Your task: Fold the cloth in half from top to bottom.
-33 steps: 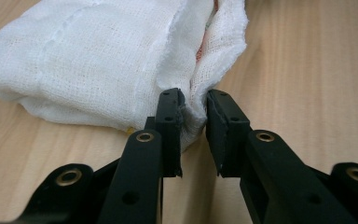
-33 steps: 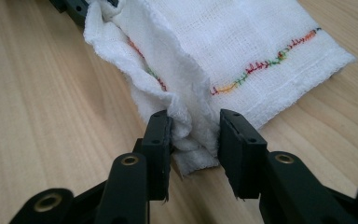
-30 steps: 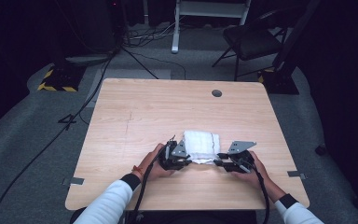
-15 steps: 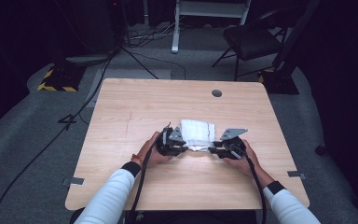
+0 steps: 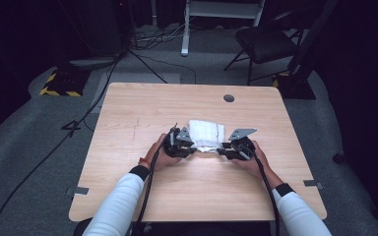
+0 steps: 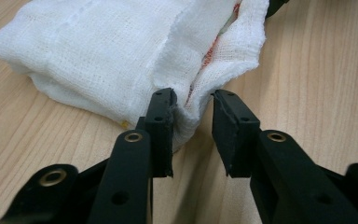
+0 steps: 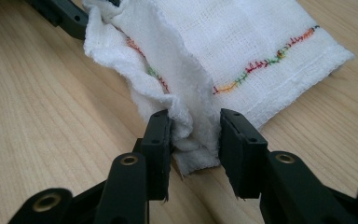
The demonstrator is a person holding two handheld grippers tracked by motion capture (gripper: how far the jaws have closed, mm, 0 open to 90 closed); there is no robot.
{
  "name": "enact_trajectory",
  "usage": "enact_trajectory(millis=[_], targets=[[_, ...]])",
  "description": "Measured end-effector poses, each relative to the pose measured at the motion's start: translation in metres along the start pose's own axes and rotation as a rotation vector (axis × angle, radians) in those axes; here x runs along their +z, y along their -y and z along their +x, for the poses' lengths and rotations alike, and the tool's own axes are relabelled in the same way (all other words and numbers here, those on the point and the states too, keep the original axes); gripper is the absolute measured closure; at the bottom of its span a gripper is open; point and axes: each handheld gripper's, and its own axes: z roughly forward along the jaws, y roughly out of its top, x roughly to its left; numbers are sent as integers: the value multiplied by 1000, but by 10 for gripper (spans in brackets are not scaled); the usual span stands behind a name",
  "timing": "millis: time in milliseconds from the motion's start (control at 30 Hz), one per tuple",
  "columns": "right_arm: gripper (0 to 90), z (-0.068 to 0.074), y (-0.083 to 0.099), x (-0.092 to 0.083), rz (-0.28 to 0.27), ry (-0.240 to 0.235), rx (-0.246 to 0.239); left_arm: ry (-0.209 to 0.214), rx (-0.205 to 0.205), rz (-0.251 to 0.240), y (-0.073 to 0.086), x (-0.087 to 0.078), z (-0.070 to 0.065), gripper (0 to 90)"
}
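A folded white gauze cloth [image 5: 205,133] with a line of coloured stitching lies on the wooden table [image 5: 177,191], in front of both hands. My left gripper [image 5: 193,147] is at its near left corner. In the left gripper view that corner of the cloth [image 6: 98,56] sits between the jaws of the left gripper [image 6: 193,100], which have just been opening: one pad touches the fabric and the other stands apart from it. My right gripper [image 5: 221,150] is at the near right corner. In the right gripper view the right gripper [image 7: 195,119] is shut on a bunched fold of cloth [image 7: 242,42].
A round cable hole [image 5: 229,98] is set in the table's far side. Beyond the table are a dark chair [image 5: 268,42], a white stand [image 5: 221,10] and cables on the grey floor. Bare wood lies to the left, right and front of the cloth.
Both hands and the cloth have moved away from the person, toward the middle of the table and slightly left. The cloth looks more compactly folded than a second ago.
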Motion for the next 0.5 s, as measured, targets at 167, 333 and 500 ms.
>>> enact_trajectory(millis=[167,333,500], targets=[[586,4,0,0,13,15,-18,-30,-21,1,-1,1,-5,664],[491,7,-4,-1,50,46,-32,-33,-26,18,-4,0,-9,589],[446,6,-5,-4,71,75,-43,-44,-20,40,-9,-3,-15,506]])
